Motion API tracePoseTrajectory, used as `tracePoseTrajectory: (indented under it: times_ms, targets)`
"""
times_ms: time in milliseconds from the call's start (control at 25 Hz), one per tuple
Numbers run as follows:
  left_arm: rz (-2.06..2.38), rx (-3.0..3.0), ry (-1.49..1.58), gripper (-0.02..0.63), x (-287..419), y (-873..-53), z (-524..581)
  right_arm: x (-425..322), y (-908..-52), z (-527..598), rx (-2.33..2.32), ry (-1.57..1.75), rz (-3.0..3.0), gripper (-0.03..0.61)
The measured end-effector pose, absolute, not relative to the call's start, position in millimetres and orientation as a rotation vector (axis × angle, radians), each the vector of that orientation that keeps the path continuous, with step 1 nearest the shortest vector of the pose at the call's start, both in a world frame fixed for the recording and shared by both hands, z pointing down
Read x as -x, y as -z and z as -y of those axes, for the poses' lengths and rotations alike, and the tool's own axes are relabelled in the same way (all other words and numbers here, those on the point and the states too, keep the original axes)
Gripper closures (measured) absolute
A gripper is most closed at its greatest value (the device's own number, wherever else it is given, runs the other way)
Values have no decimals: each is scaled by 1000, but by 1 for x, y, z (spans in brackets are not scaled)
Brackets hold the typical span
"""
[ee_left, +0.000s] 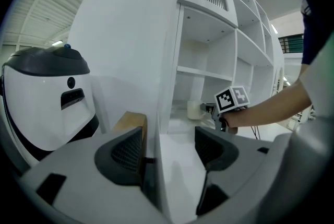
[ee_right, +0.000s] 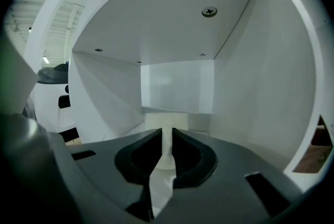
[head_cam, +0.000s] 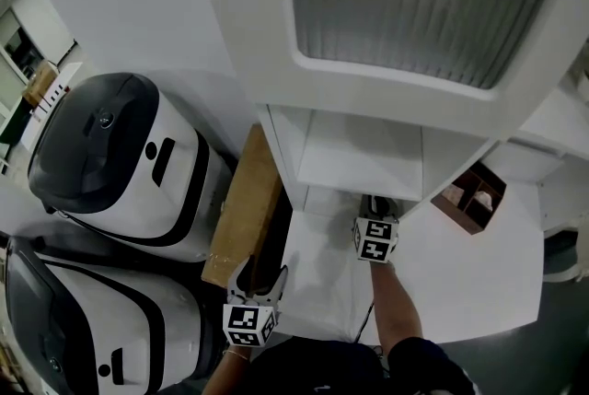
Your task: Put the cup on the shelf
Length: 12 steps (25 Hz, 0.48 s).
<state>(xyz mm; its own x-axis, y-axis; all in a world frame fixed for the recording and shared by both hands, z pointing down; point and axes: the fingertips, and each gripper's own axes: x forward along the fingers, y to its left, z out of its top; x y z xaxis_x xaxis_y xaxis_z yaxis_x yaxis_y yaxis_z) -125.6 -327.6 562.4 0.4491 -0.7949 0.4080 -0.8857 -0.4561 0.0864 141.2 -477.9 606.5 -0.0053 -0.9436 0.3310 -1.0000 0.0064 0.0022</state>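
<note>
The white cup (ee_right: 168,119) is inside the shelf's (head_cam: 363,154) lowest open compartment, toward its left side wall; whether it rests on the bottom board cannot be told. The right gripper (ee_right: 167,139) reaches in from the front edge, its jaws nearly together and pinching a thin white part of the cup. The left gripper (ee_left: 167,144) hangs back at the desk's (head_cam: 460,273) near left corner, jaws wide apart, gripping nothing. A wooden board (head_cam: 247,209) lies along the desk's left edge, with two white-and-black machines (head_cam: 120,154) beyond it.
</note>
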Motion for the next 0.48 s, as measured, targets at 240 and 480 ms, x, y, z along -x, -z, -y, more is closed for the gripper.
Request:
tracePoseTrajectory:
  times_ms: [240,480]
  targets:
    - [1461,-2378,-432,302,127,-568,328,-141,-613,471,-1992,-317,2017,522]
    - [1482,-2305,-417,307,138,-577,326,-142,-618,468,-1982,-344,2002,522]
